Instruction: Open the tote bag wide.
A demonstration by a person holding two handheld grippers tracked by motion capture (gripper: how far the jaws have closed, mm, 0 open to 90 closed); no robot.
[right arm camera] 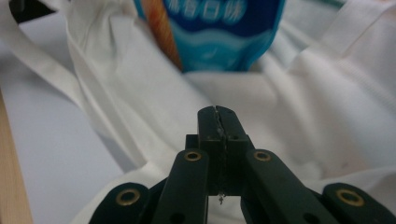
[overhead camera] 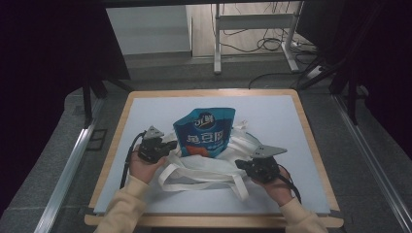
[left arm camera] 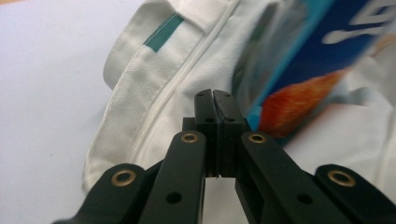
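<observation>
Here, a blue snack pouch [overhead camera: 204, 132] sits half inside a white tote bag [overhead camera: 204, 167] on the worktop [overhead camera: 272, 114], flanked by the left gripper [overhead camera: 167, 147] and right gripper [overhead camera: 242, 165]. Both show fingers pressed together; whether fabric is caught between them cannot be told. A tug on the cloth could tip the pouch out. White characters mark the pouch, too blurred to read.
</observation>
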